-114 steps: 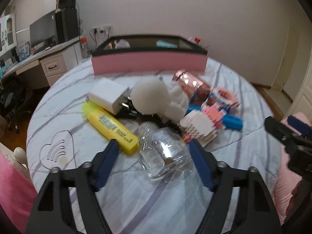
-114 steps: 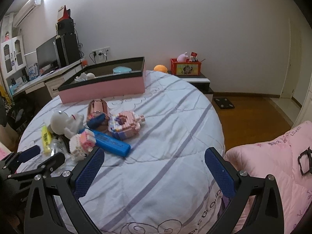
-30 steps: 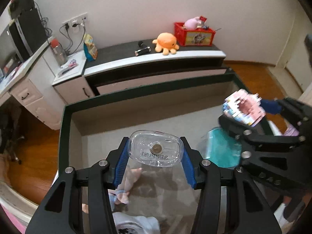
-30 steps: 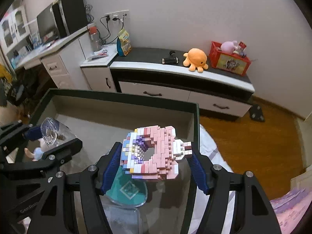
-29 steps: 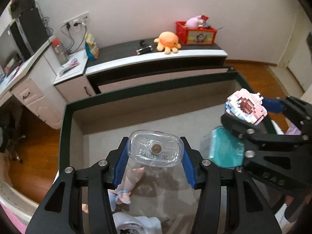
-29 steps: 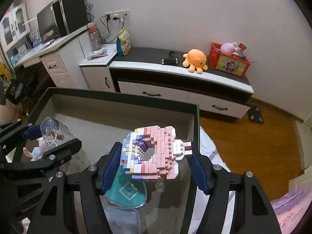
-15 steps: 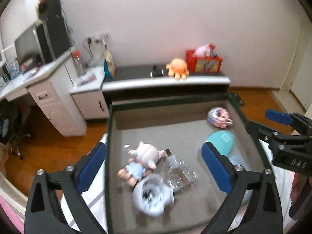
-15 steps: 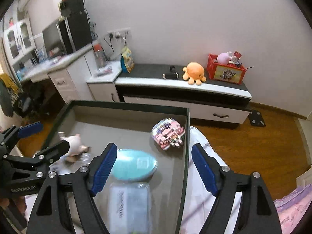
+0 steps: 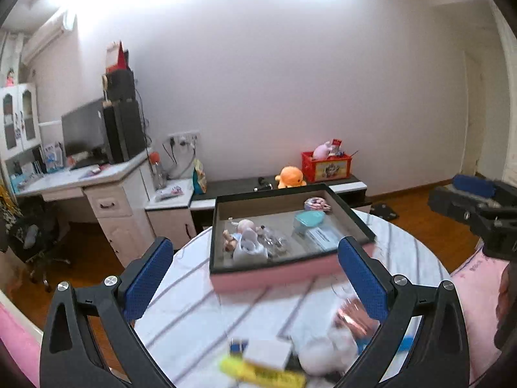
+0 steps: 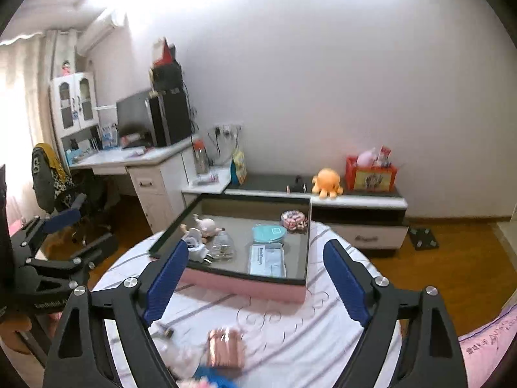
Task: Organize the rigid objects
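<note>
Bedspread [image 9: 200,294]: box [image 9: 274,274] beyond hand-held grippers [image 9: 258,278].

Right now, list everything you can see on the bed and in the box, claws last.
Box: one, pink outside, far end of bed.
Block model: one, pink and white, box's far right corner.
Teal case: one, in box.
Clear bottle: one, in box.
Doll: one, pale pink, box's left side.
Copper can: one, on bed.
Yellow bottle: one, on bed, blurred.
Left claw: open, empty.
Right claw: open, empty.
</note>
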The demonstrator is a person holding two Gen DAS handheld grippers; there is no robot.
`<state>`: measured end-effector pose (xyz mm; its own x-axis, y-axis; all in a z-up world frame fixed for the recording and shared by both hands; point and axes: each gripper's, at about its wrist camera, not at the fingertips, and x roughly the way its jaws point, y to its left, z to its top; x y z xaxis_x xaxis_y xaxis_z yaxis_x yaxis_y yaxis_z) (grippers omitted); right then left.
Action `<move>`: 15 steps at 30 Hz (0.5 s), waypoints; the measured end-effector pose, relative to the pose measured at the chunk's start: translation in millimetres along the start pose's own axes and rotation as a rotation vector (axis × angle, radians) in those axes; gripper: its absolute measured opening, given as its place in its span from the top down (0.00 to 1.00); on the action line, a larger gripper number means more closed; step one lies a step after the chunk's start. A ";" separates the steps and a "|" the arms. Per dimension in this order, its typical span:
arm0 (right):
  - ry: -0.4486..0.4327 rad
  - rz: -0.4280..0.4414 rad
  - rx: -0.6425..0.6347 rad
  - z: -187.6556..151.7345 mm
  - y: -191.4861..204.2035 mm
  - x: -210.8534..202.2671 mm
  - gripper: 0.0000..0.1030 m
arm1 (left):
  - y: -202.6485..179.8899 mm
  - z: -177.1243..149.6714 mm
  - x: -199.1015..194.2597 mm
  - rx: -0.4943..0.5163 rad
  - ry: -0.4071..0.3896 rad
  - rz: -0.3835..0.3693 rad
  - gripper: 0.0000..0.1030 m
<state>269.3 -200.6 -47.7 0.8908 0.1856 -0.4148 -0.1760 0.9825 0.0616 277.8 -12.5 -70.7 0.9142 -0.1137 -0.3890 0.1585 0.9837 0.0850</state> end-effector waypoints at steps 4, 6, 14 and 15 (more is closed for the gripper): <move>-0.092 -0.055 -0.028 -19.5 16.4 -48.3 0.13 | -5.5 -22.1 -54.0 -0.035 -0.068 -0.003 0.00; -0.134 -0.085 -0.033 -26.6 24.3 -64.0 0.02 | -7.1 -30.8 -74.0 -0.077 -0.089 -0.038 0.00; -0.198 -0.135 -0.023 -64.4 49.0 -100.6 0.00 | -16.3 -59.2 -124.4 -0.097 -0.145 0.043 0.00; -0.199 -0.144 -0.011 -68.0 47.2 -101.1 0.00 | -15.7 -61.1 -127.2 -0.098 -0.142 0.052 0.00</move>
<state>142.4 -174.2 -64.6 0.9717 0.0450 -0.2317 -0.0453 0.9990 0.0043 136.3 -5.0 -78.7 0.9648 -0.0742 -0.2522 0.0789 0.9968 0.0087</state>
